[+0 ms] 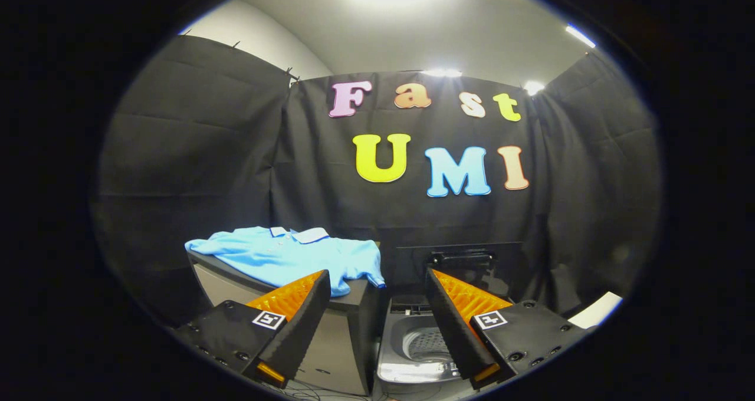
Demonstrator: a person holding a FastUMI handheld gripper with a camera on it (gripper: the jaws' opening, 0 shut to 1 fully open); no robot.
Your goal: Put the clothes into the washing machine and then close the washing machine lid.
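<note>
A light blue polo shirt (295, 255) lies spread on top of a dark cabinet (342, 330), beyond my left finger. To the right of the cabinet stands a small top-loading washing machine (413, 345) with its lid (460, 259) raised upright at the back; the drum shows between my fingers. My gripper (377, 277) is open, its fingers wide apart with nothing between them. It hangs well short of both the shirt and the machine.
Black cloth walls close the booth at the back and on both sides. A white flat object (597, 310) shows at the far right, beyond my right finger. Cables lie on the floor below the machine.
</note>
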